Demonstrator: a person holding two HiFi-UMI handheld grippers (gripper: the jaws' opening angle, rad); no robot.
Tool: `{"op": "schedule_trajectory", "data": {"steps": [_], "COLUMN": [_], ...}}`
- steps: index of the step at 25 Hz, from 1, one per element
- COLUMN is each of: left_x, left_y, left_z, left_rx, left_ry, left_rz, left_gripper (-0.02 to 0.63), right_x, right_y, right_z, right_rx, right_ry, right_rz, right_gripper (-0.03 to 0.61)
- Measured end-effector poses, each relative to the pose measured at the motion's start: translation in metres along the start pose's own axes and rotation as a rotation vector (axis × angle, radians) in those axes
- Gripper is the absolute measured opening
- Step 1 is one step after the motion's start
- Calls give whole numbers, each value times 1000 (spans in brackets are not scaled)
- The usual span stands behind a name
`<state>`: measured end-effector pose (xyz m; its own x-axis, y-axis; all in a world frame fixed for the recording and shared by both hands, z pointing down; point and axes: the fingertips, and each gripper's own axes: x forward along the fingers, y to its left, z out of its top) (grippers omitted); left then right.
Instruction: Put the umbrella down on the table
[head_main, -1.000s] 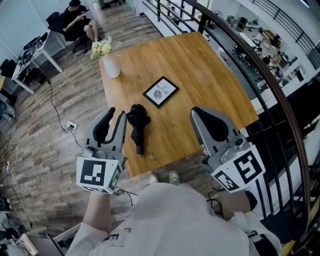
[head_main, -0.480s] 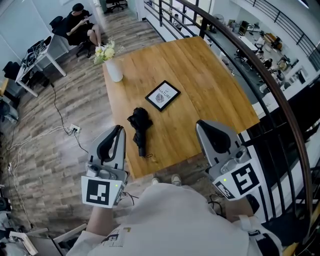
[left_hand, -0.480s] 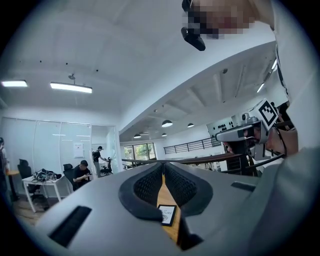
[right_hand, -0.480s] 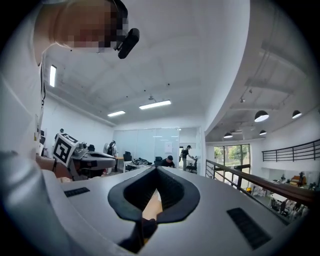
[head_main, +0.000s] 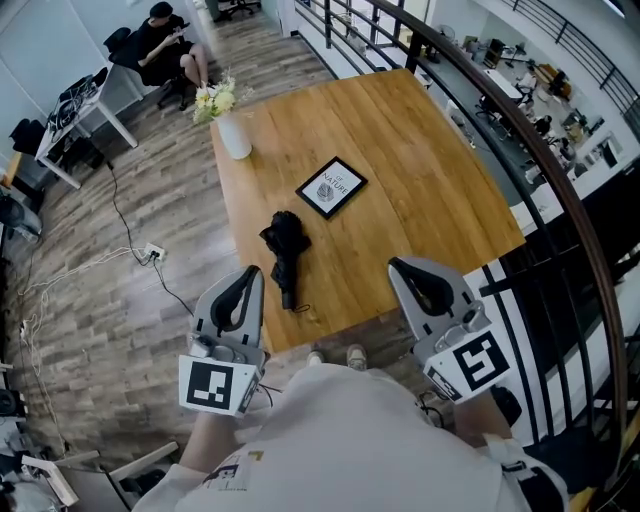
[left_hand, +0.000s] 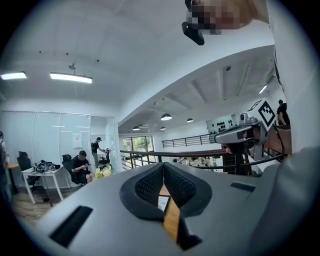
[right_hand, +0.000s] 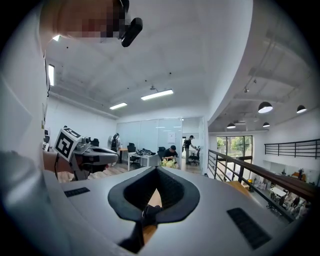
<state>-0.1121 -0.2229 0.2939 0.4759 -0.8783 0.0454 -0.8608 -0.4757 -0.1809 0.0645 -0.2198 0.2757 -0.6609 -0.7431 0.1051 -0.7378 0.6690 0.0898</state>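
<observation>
- Since the earlier frame both tools have drawn back toward the person and away from the umbrella (head_main: 284, 245). The left tool (head_main: 252, 276), whose jaws stood apart then, has brought them together.
- The left tool is closed on nothing. In the left gripper view (left_hand: 163, 166) its pads meet at the tips.
- The right tool (head_main: 399, 269) is also closed and empty, and its pads meet in the right gripper view (right_hand: 156, 170).
- The black folded umbrella lies flat on the wooden worktop (head_main: 420, 150), free of both tools. It sits at about 1 o'clock from the left tool and 10 o'clock from the right, with its handle end pointing to 6 o'clock.
- A framed picture (head_main: 331, 187) lies at 1 o'clock from the umbrella, just apart from it.
- A white vase (head_main: 234, 137) of flowers stands at 11 o'clock, near the worktop's far-left corner.
</observation>
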Motion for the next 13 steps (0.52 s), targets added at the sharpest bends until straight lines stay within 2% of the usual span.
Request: {"op": "schedule_trajectory", "data": {"steps": [5, 10, 13], "left_x": [-1, 4, 4], "left_y": [1, 3, 3], "left_z": [9, 8, 9], "left_rx": [23, 29, 23], "left_ry": [-13, 4, -4], "left_rz": [3, -7, -17], "left_gripper": [20, 18, 18], "right_x": [0, 2, 0], "right_y": [9, 12, 13], "right_z": [-6, -1, 0], "right_rx": [18, 92, 89], "right_ry": [18, -7, -8], "right_rz": [15, 56, 55], "right_gripper": [28, 28, 28]}}
